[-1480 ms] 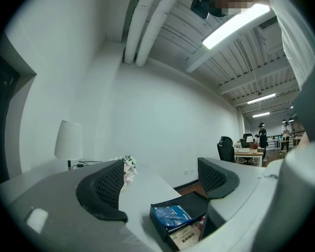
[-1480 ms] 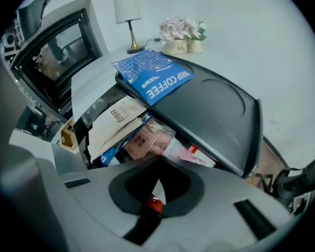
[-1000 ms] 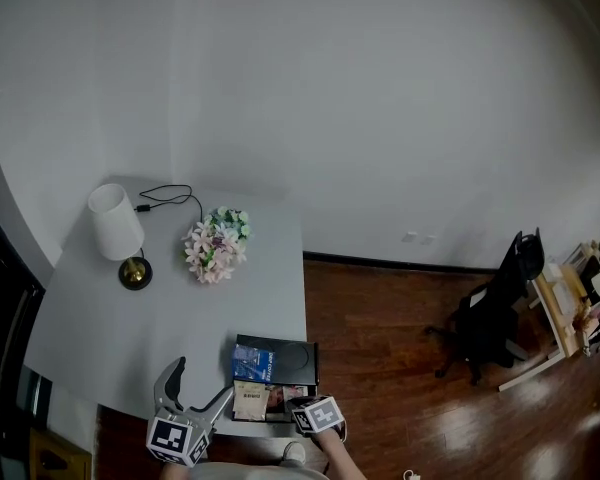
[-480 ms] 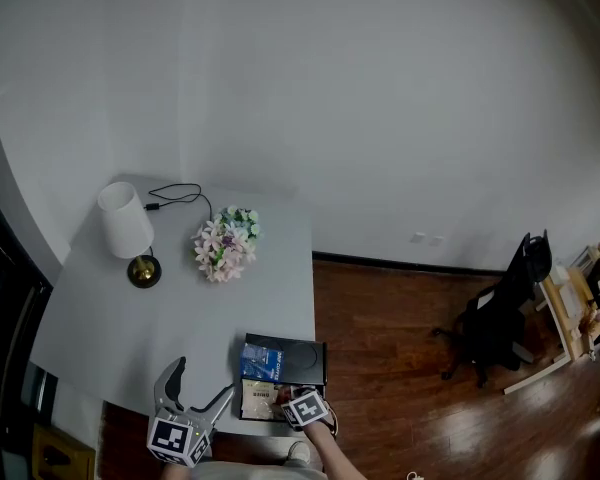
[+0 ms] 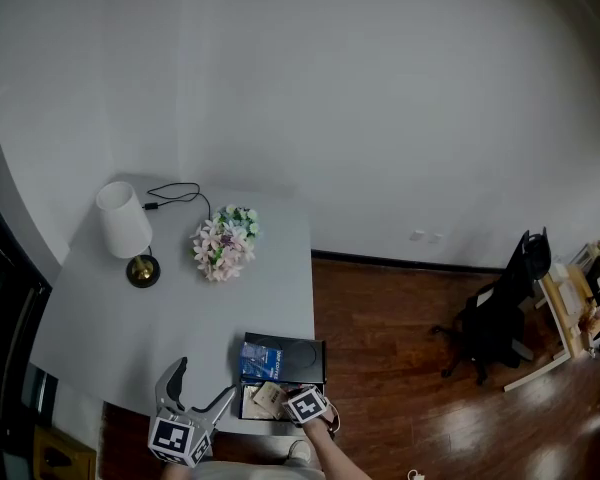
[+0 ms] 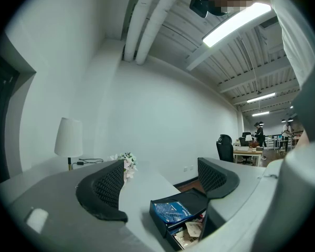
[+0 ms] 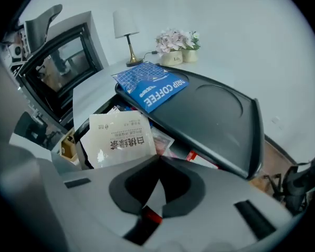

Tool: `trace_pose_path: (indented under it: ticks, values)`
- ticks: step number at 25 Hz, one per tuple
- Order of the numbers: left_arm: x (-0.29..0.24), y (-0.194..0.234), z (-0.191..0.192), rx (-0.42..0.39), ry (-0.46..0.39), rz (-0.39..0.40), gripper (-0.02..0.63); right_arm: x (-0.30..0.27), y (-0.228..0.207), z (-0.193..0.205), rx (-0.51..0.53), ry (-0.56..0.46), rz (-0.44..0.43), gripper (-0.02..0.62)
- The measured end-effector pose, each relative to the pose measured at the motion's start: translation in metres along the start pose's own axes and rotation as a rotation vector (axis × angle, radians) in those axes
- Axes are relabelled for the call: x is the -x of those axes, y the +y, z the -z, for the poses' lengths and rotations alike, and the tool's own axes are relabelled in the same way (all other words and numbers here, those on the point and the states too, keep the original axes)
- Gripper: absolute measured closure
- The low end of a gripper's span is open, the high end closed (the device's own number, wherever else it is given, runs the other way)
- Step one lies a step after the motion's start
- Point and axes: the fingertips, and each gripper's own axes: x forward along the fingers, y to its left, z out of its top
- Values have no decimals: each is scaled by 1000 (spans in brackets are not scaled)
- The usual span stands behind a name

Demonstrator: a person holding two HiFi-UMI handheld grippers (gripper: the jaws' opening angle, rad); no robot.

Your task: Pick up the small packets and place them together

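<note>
Holding the right gripper [image 7: 158,159] steeply down over the black box [image 7: 220,119], fingers just closed on a white packet [image 7: 119,138] lying inside. Holding the left gripper [image 6: 160,167] level above the desk [image 5: 130,318], fingers wide, empty.

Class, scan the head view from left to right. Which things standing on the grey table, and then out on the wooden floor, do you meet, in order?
white lamp → bunch of flowers → black tray → black office chair → light desk
</note>
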Motion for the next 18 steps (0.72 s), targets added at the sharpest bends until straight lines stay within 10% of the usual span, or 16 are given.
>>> trace_pose_path:
  ticks: [13, 16, 18]
  values:
    - [-6, -6, 6, 3, 16, 20, 170, 60, 12, -3, -201, -233, -150, 595]
    - [-9, -9, 8, 9, 16, 31, 170, 47, 24, -10, -129, -231, -177, 500]
    - [-10, -12, 7, 7, 15, 37, 170, 37, 38, -16, -90, -218, -206, 212]
